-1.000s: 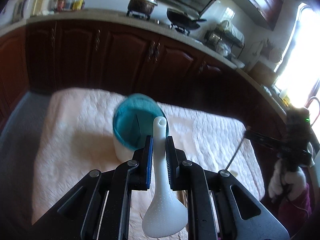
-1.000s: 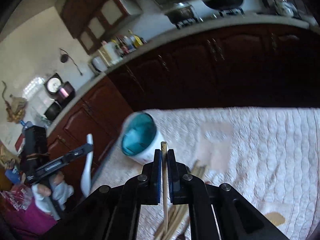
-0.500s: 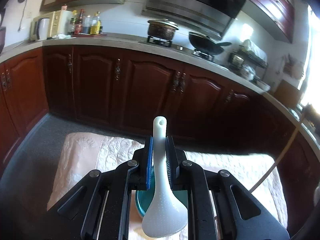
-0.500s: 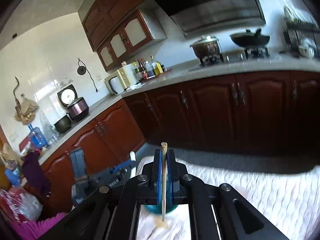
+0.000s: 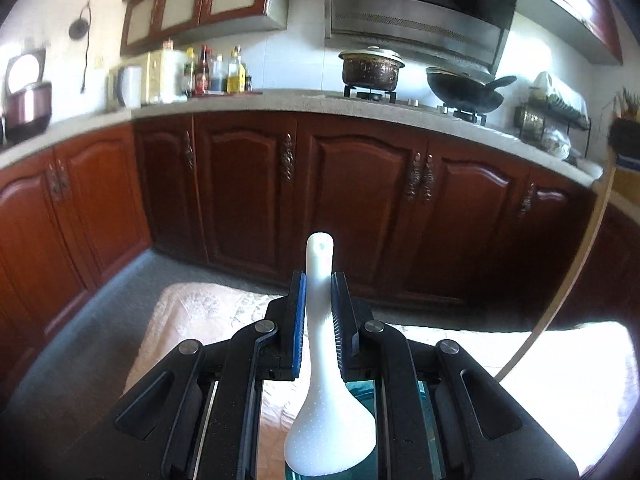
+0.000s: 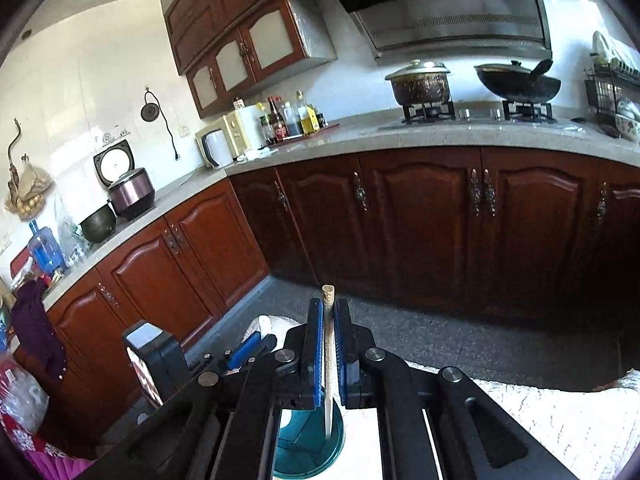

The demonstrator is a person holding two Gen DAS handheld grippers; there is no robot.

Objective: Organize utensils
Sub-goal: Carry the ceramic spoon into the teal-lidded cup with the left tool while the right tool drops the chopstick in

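Below both grippers at six o'clock, the teal cup [image 6: 310, 446] sits on the quilted cloth [image 5: 200, 312], mostly hidden by gripper bodies. Left gripper [image 5: 319, 312] clamps the white rice paddle [image 5: 326, 420]; right gripper [image 6: 329, 340] pinches a wooden chopstick [image 6: 328, 360], tip inside the cup.

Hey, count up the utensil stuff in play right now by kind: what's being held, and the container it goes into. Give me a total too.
White rice paddle, in the left hand-held gripper: 1
Wooden chopstick, in the right hand-held gripper: 1
Teal-lined cup: 1
Total: 3
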